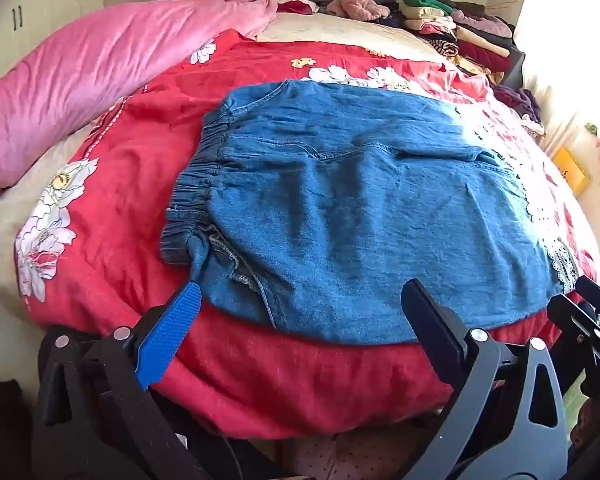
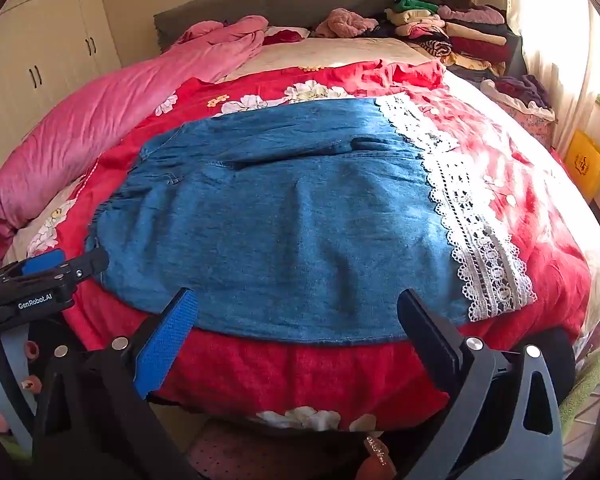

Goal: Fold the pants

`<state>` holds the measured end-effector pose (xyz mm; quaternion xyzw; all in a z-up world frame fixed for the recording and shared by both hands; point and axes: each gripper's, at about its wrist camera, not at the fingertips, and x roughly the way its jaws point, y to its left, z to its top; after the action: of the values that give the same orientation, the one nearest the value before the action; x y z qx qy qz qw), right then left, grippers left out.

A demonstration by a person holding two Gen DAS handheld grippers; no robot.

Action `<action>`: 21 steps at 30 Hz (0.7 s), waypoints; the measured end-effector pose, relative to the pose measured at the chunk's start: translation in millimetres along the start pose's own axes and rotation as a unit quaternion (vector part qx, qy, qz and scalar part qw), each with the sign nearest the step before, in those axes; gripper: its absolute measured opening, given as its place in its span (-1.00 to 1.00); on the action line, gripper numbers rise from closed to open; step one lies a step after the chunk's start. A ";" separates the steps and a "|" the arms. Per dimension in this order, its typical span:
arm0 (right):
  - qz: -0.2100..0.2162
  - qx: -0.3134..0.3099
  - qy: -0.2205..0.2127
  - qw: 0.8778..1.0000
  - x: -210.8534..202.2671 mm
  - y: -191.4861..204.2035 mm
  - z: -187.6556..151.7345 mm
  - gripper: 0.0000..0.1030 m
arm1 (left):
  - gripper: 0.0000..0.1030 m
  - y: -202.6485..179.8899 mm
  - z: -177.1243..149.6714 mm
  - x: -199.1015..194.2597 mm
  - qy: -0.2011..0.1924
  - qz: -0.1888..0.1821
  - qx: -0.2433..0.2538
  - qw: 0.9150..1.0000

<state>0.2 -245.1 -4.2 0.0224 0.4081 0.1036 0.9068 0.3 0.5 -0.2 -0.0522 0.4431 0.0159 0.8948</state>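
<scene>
Left claw [image 1: 300, 300] agape | right claw [image 2: 298, 308] agape | pants [image 2: 276, 216] flat

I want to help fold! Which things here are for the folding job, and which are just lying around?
For the job: blue pants; left claw; right claw.

Just lying around: pink quilt; pile of folded clothes; yellow box.

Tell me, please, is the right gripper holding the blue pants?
No, the right gripper is open, its fingers apart just above the pants.
</scene>
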 end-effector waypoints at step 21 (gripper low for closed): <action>-0.004 -0.007 -0.006 1.000 -4.8 2.5 2.6 0.92 | 0.83 -9.0 -1.1 -6.6 -0.002 -0.003 0.016 1.000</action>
<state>-1.4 -243.6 1.3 0.0151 0.4023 0.1032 0.9095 -4.0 -8.4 5.1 -0.0397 0.4415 0.0062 0.8963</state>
